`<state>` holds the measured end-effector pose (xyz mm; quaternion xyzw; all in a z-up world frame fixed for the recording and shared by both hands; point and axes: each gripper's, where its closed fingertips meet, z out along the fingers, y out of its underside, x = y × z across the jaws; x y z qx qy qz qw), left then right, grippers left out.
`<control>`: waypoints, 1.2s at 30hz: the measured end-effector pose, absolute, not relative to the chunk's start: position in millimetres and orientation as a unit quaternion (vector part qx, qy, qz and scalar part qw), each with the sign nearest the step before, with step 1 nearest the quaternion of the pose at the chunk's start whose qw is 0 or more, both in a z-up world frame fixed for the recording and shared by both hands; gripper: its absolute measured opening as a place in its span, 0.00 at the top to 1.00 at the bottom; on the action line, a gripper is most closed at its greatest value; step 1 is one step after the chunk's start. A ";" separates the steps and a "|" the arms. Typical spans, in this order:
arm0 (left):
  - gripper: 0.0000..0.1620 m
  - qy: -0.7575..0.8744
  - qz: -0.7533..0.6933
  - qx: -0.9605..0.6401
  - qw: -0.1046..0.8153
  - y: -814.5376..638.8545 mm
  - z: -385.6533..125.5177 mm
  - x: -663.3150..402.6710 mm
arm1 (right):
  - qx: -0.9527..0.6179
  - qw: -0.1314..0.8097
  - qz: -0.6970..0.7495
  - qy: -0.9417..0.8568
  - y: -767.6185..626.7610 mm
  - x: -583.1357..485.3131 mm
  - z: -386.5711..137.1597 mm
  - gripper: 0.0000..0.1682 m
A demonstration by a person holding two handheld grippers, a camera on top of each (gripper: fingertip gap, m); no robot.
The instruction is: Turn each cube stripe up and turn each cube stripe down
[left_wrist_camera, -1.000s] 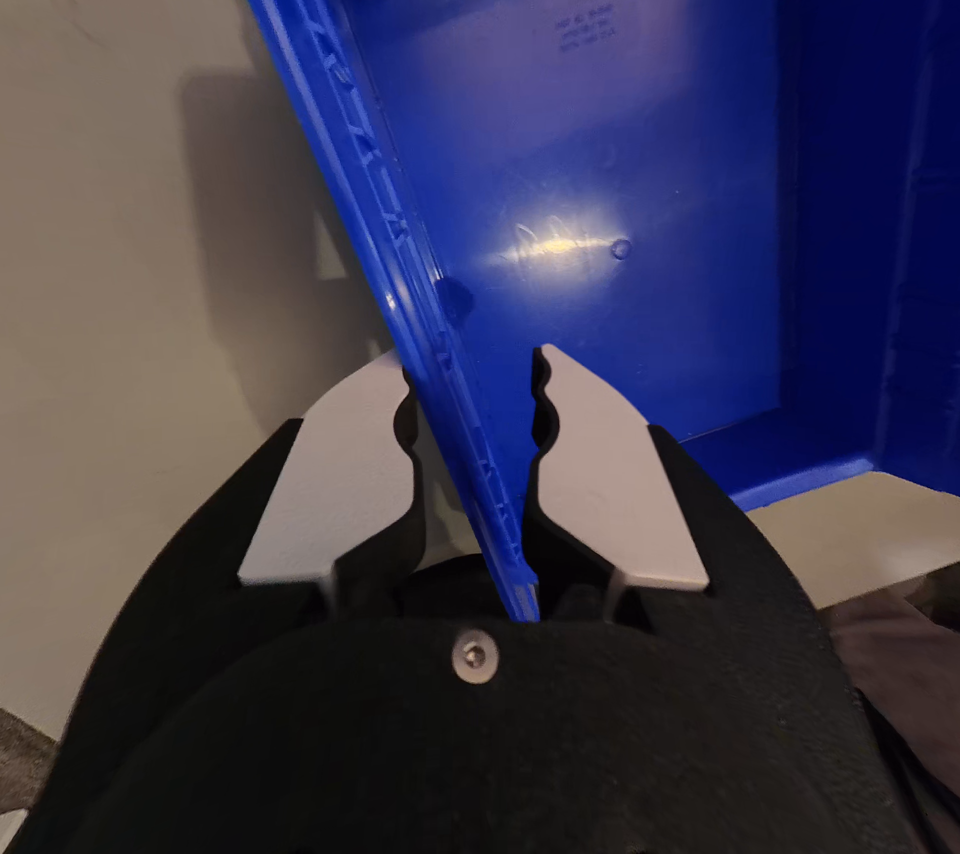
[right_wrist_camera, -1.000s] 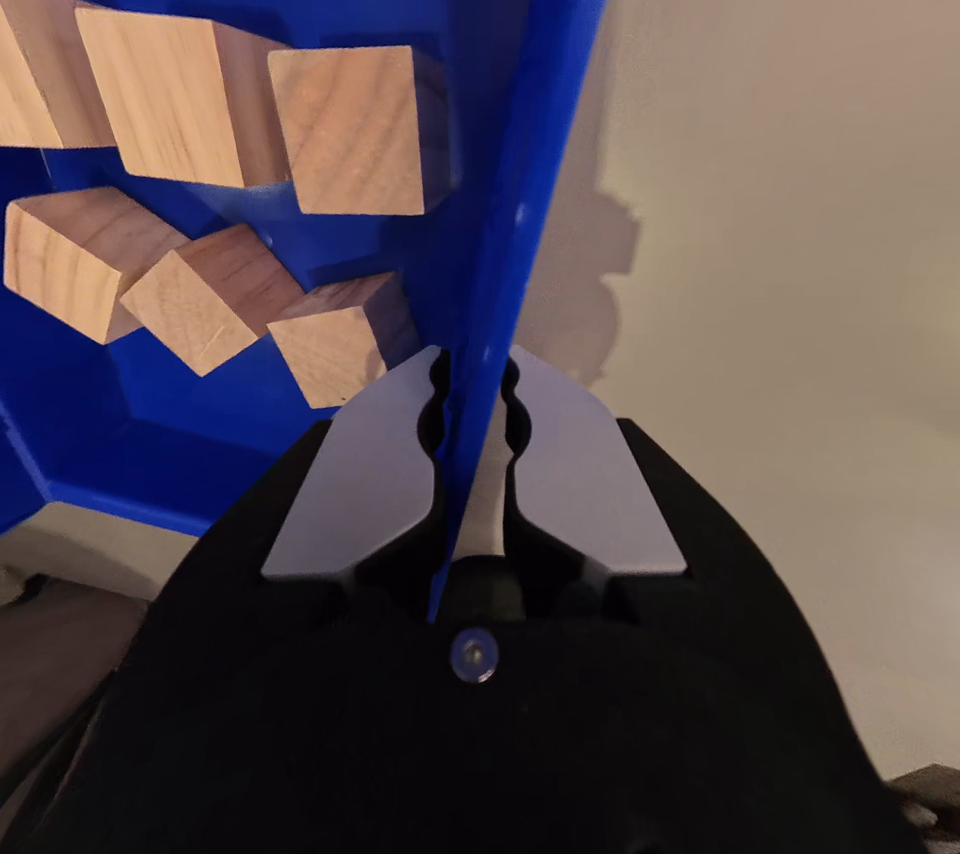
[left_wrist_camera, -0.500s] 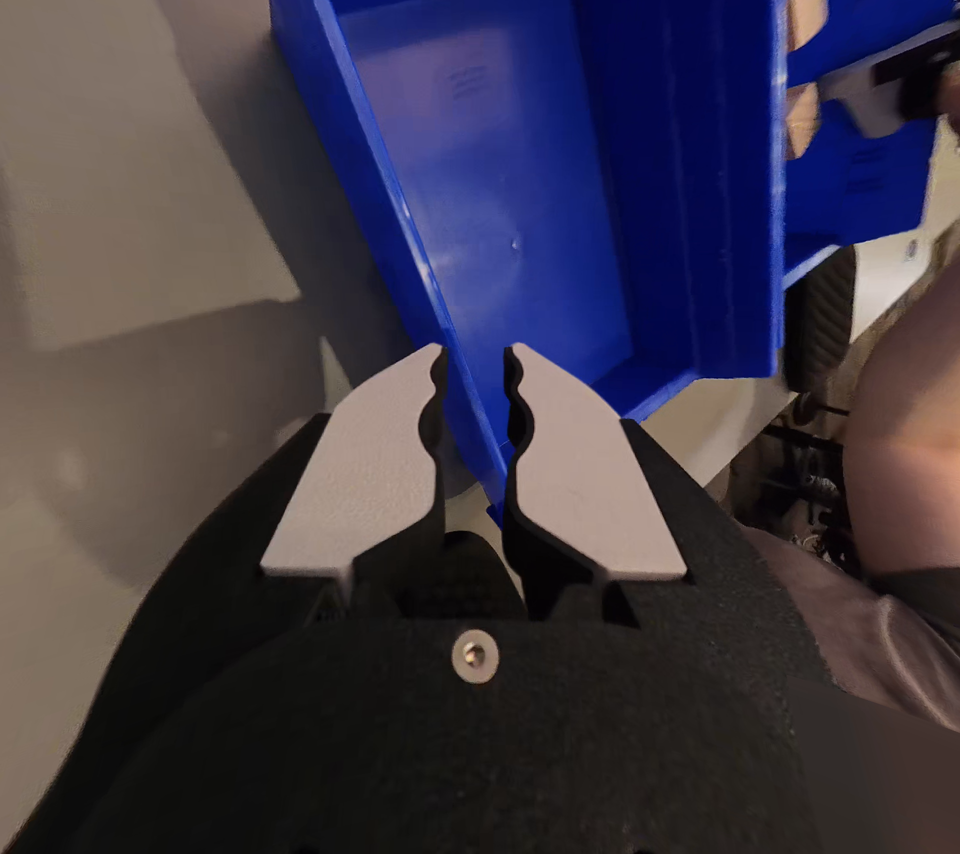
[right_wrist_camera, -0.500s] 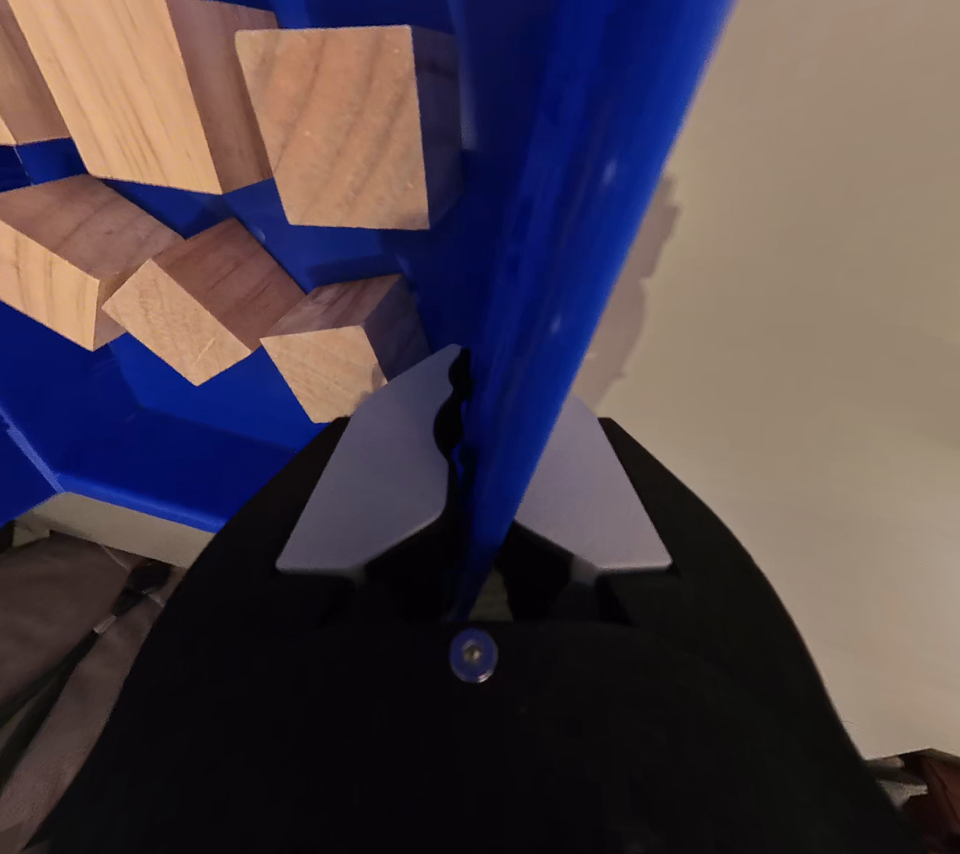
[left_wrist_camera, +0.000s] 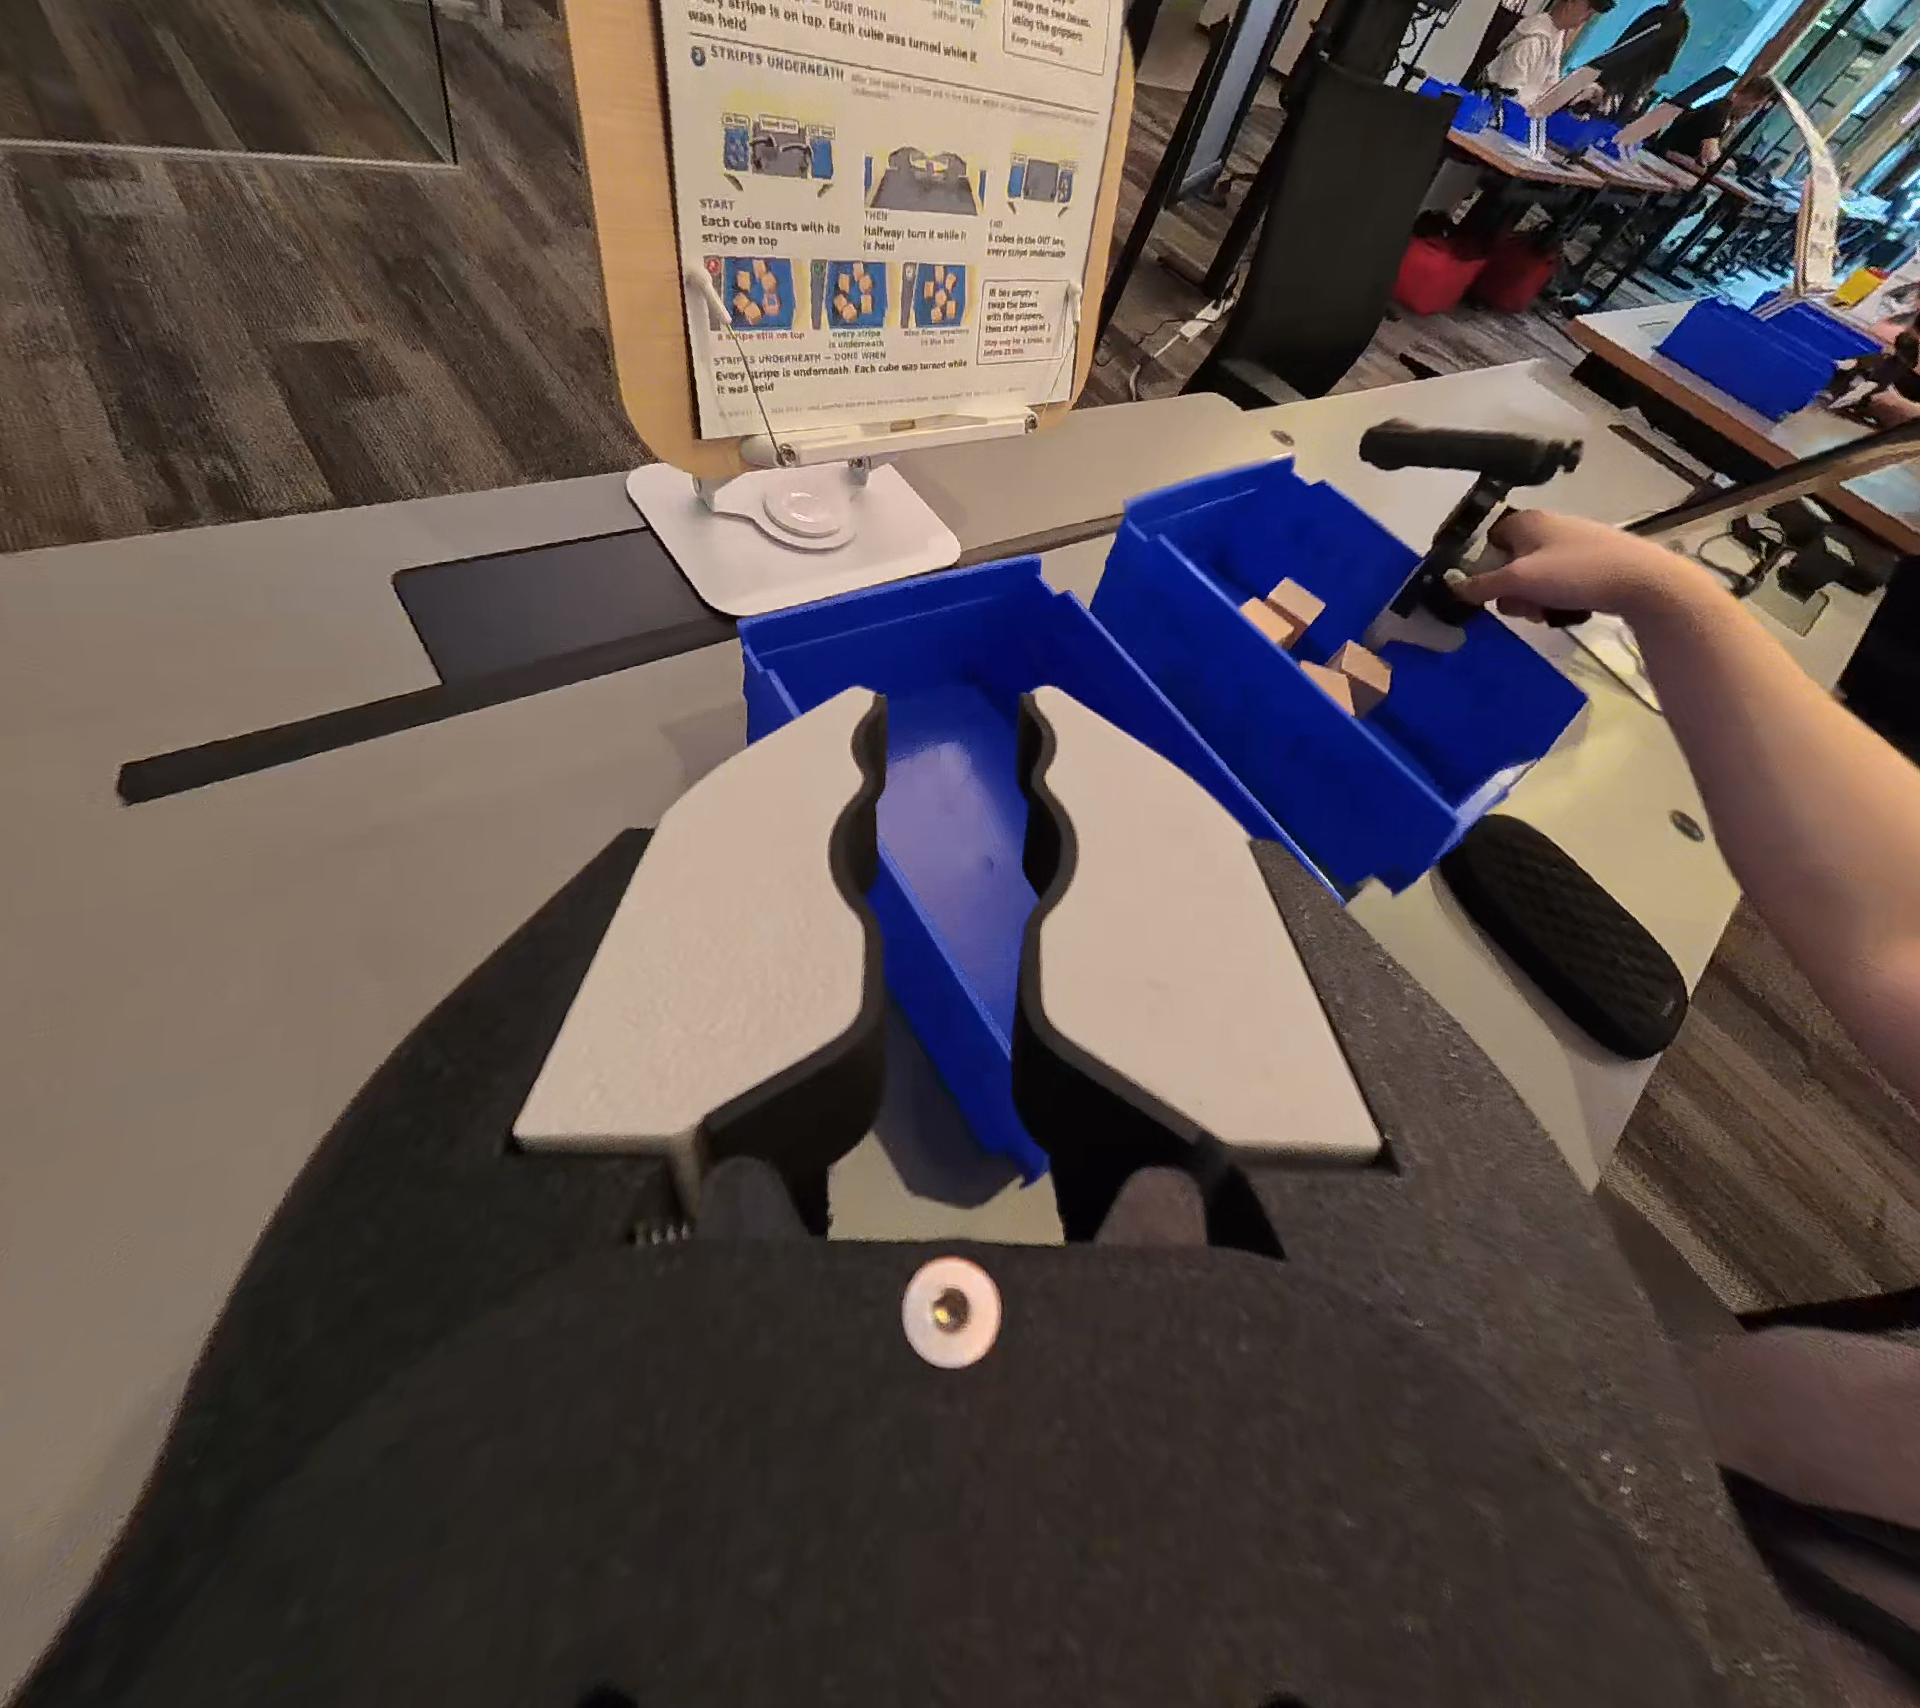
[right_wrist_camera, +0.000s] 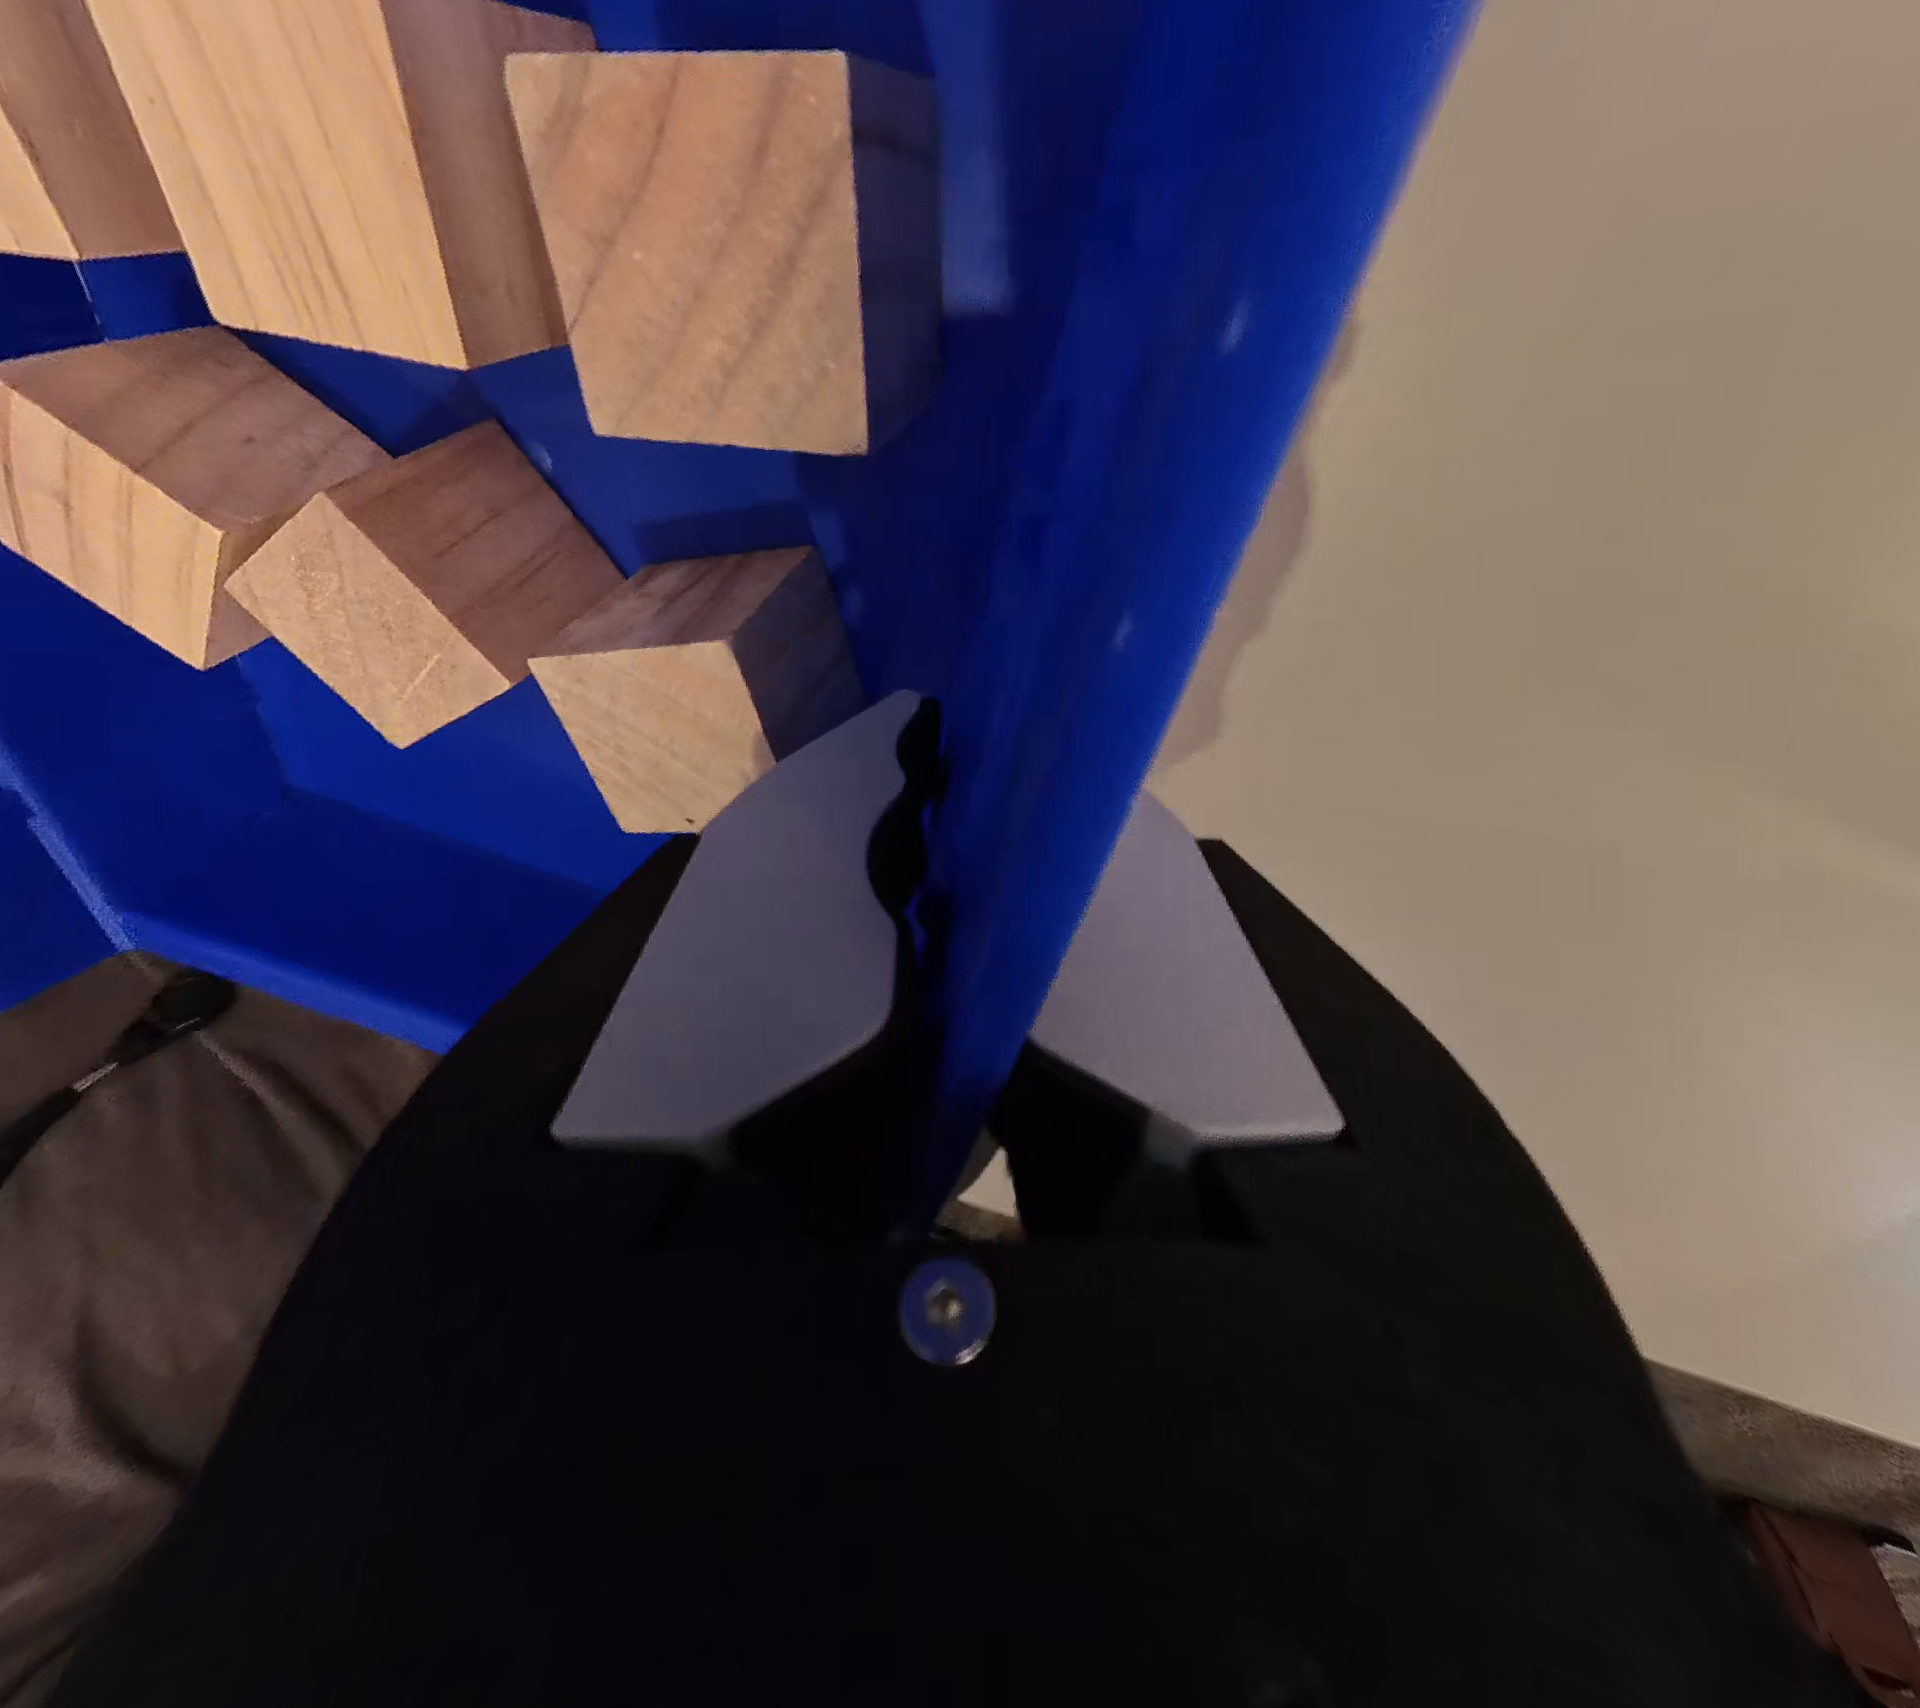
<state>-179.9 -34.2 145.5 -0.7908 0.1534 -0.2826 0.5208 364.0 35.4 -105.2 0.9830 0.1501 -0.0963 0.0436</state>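
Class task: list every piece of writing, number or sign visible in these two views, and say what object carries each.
Instruction sheet on the wooden stand: printed headings, captions and small pictures; the wording is not copied here.
Blue bins: no writing visible.
Wooden cubes: no writing or stripe showing.
Background desks: too far and blurred to read.

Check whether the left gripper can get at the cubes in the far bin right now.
Probably not directly: the left gripper hangs open over the empty bin, and the right gripper clamps the cubes' bin wall.
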 end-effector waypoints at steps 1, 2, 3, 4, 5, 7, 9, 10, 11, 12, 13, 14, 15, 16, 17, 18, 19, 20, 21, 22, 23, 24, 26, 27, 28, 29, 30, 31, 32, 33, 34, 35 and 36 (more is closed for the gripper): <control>0.85 0.152 -0.283 -0.791 0.521 -39.2 146.2 -183.4 | 0.983 0.043 -0.094 0.153 36.3 364.2 -94.5 0.97; 0.85 0.148 -0.285 -0.791 0.521 -43.2 146.3 -186.7 | 0.983 0.041 -0.091 0.154 38.3 362.9 -82.5 0.97; 0.85 0.144 -0.287 -0.791 0.520 -46.3 146.3 -189.7 | 0.983 0.036 -0.084 0.157 42.0 360.7 -69.4 0.97; 0.85 0.141 -0.290 -0.791 0.520 -48.8 146.5 -192.3 | 0.983 0.027 -0.076 0.164 47.2 356.9 -55.4 0.97; 0.84 0.139 -0.292 -0.789 0.522 -50.6 147.4 -194.7 | 0.982 0.019 -0.068 0.174 52.6 350.8 -40.3 0.97; 0.84 0.131 -0.296 -0.785 0.527 -53.7 149.8 -199.1 | 0.979 0.006 -0.051 0.195 62.2 331.8 -9.8 0.97; 0.84 0.122 -0.301 -0.783 0.531 -57.2 151.7 -203.0 | 0.973 -0.004 -0.046 0.227 72.0 299.6 17.3 0.97; 0.83 0.117 -0.303 -0.781 0.533 -59.1 152.7 -204.6 | 0.969 -0.008 -0.048 0.243 76.9 278.9 28.2 0.97; 0.83 0.114 -0.306 -0.778 0.536 -61.2 154.3 -206.1 | 0.964 -0.010 -0.051 0.261 81.4 255.4 37.4 0.97; 0.83 0.110 -0.307 -0.776 0.540 -63.1 156.0 -207.5 | 0.958 -0.010 -0.055 0.281 85.3 229.7 44.6 0.97; 0.83 0.104 -0.310 -0.772 0.545 -65.3 158.1 -209.1 | 0.951 -0.011 -0.060 0.303 88.6 202.0 49.8 0.97; 0.81 0.096 -0.314 -0.768 0.550 -67.6 160.7 -210.6 | 0.943 -0.010 -0.065 0.326 91.2 172.8 52.9 0.97; 0.79 0.083 -0.321 -0.762 0.556 -69.9 163.6 -212.4 | 0.933 -0.010 -0.071 0.353 93.0 142.4 54.6 0.97; 0.78 0.067 -0.328 -0.756 0.562 -72.1 166.8 -214.6 | 0.921 -0.010 -0.081 0.382 93.5 111.2 54.6 0.97; 0.77 0.053 -0.332 -0.751 0.569 -75.3 170.3 -216.8 | 0.909 -0.006 -0.094 0.406 93.0 80.4 53.1 0.96; 0.76 0.045 -0.328 -0.744 0.580 -79.7 174.9 -218.7 | 0.899 0.001 -0.109 0.424 91.9 50.6 50.3 0.97; 0.76 0.044 -0.317 -0.736 0.597 -85.2 181.1 -220.9 | 0.889 0.008 -0.123 0.442 89.9 21.7 47.2 0.97; 0.76 0.042 -0.301 -0.726 0.617 -91.3 188.1 -223.9 | 0.878 0.013 -0.135 0.459 87.6 -5.8 44.3 0.97; 0.76 0.039 -0.286 -0.715 0.637 -98.2 195.1 -226.7 | 0.868 0.014 -0.140 0.476 85.8 -31.4 41.5 0.96; 0.76 0.036 -0.275 -0.704 0.654 -105.3 201.0 -228.8 | 0.859 0.015 -0.141 0.493 83.9 -55.1 39.0 0.96; 0.77 0.027 -0.266 -0.694 0.669 -111.4 205.1 -231.4 | 0.850 0.014 -0.140 0.507 82.9 -77.0 36.8 0.96; 0.77 0.015 -0.259 -0.684 0.681 -115.9 207.9 -234.6 | 0.843 0.013 -0.136 0.520 82.3 -96.8 34.2 0.96; 0.77 0.007 -0.259 -0.669 0.697 -121.3 213.8 -237.9 | 0.834 0.010 -0.129 0.536 81.7 -132.8 27.4 0.96; 0.77 0.007 -0.263 -0.660 0.704 -122.2 216.9 -238.4 | 0.831 0.010 -0.127 0.542 81.2 -148.9 22.4 0.96; 0.77 0.007 -0.269 -0.654 0.707 -121.4 218.9 -238.5 | 0.827 0.008 -0.126 0.547 80.6 -164.1 16.6 0.96; 0.77 0.007 -0.275 -0.652 0.707 -119.4 219.0 -237.9 | 0.824 0.008 -0.126 0.552 79.5 -177.7 10.2 0.96; 0.76 0.010 -0.280 -0.655 0.701 -116.3 217.0 -236.7 | 0.821 0.008 -0.124 0.557 78.1 -189.7 3.3 0.96; 0.75 0.012 -0.284 -0.663 0.692 -112.5 213.4 -235.2 | 0.820 0.011 -0.121 0.560 76.3 -199.9 -3.7 0.96; 0.74 0.014 -0.287 -0.673 0.681 -108.2 208.7 -233.7 | 0.817 0.015 -0.116 0.565 74.0 -208.5 -11.0 0.96; 0.74 0.015 -0.288 -0.683 0.671 -103.9 204.1 -232.6 | 0.814 0.021 -0.111 0.569 71.7 -216.1 -18.3 0.96; 0.73 0.015 -0.288 -0.692 0.662 -100.2 200.2 -231.3 | 0.812 0.026 -0.108 0.573 69.5 -223.4 -24.8 0.96; 0.72 0.018 -0.289 -0.698 0.655 -97.1 197.5 -229.6 | 0.811 0.037 -0.100 0.575 66.4 -228.2 -31.0 0.96; 0.72 0.022 -0.291 -0.701 0.650 -94.9 195.8 -227.1 | 0.808 0.046 -0.090 0.580 63.1 -231.8 -38.6 0.96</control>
